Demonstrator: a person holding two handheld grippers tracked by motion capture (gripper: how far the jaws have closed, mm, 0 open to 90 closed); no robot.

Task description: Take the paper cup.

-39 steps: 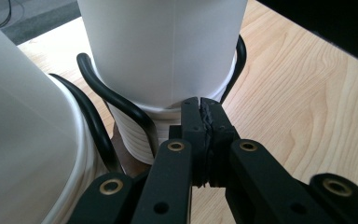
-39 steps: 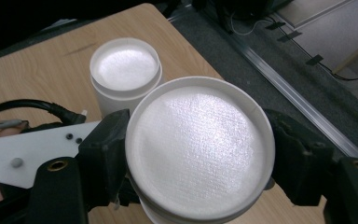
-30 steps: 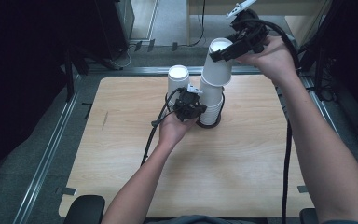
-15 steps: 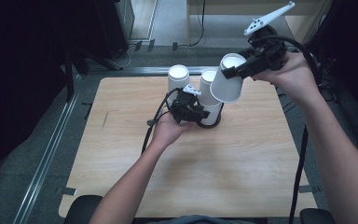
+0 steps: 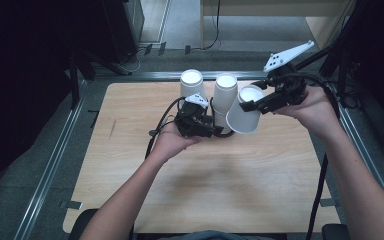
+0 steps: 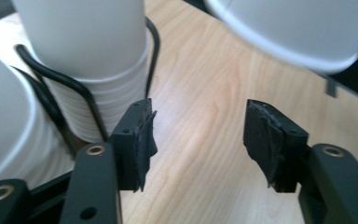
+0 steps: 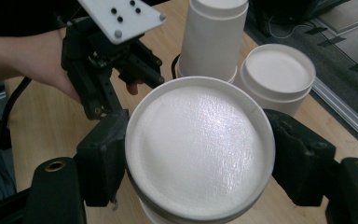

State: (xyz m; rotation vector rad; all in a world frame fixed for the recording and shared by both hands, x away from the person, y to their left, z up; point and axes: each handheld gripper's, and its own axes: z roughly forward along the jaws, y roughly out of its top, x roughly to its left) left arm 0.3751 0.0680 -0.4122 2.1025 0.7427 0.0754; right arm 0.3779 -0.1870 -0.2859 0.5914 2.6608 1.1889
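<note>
A white paper cup [image 5: 243, 117], its base turned to the camera [image 7: 200, 149], hangs tilted above the table with my right gripper [image 5: 248, 105] shut on its sides [image 7: 198, 156]. Just left of it a tall stack of white cups [image 5: 225, 95] stands in a black wire holder [image 6: 81, 91]. My left gripper [image 5: 216, 131] rests low at the foot of that stack. Its jaws are open with bare table between them [image 6: 198, 133], and the stack [image 6: 93, 56] is just outside the left jaw.
A second, shorter stack of white cups [image 5: 191, 82] stands at the table's far edge, left of the tall one [image 7: 277, 77]. The wooden table [image 5: 230, 190] spreads wide toward the person. A metal rail [image 5: 55, 160] runs along its left side.
My right gripper has taken the top cup off the tall stack and carried it down and to the right, tilting it. The left gripper has stayed at the stack's foot.
</note>
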